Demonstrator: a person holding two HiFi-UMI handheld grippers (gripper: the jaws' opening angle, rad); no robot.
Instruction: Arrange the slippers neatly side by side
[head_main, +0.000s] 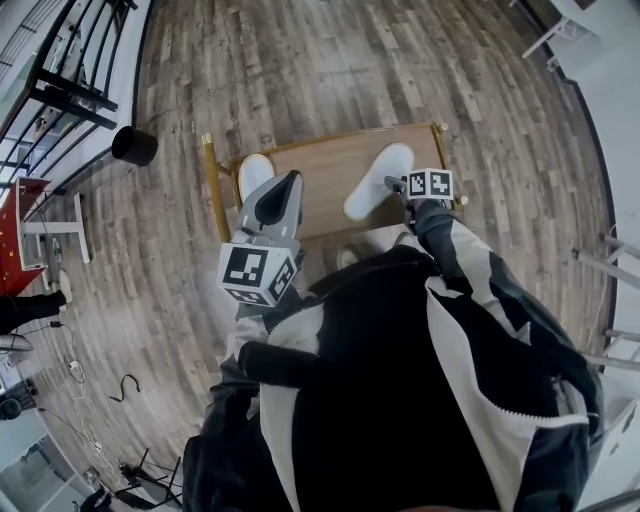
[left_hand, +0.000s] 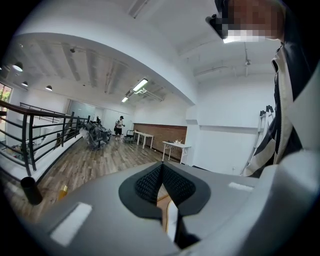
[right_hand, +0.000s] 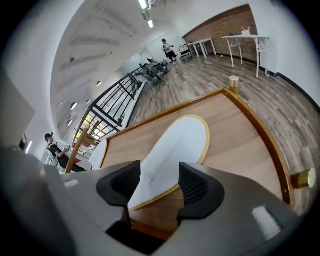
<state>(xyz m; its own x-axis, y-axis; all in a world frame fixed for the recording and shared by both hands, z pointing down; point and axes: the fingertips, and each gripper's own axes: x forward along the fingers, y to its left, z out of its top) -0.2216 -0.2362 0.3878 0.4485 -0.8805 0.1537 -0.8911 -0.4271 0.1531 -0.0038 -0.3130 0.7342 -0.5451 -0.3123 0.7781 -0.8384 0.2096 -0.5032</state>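
Observation:
Two white slippers with yellow edging lie on a low wooden table (head_main: 330, 160). The left slipper (head_main: 253, 175) (right_hand: 97, 152) is at the table's left end. The right slipper (head_main: 378, 180) (right_hand: 175, 145) lies slanted toward the right end. My right gripper (head_main: 398, 186) (right_hand: 160, 177) hangs at this slipper's near end, pointing down at it. Its jaws are open; the slipper's heel shows between the pads, which do not press on it. My left gripper (head_main: 288, 183) (left_hand: 161, 172) is held up over the table's left part, pointing about level, shut and empty.
The table (right_hand: 240, 135) has a raised rim and brass corner posts (right_hand: 234, 82). A black round container (head_main: 133, 146) stands on the plank floor to the left, near a black railing (head_main: 70, 90). White tables (right_hand: 245, 37) and people stand far off.

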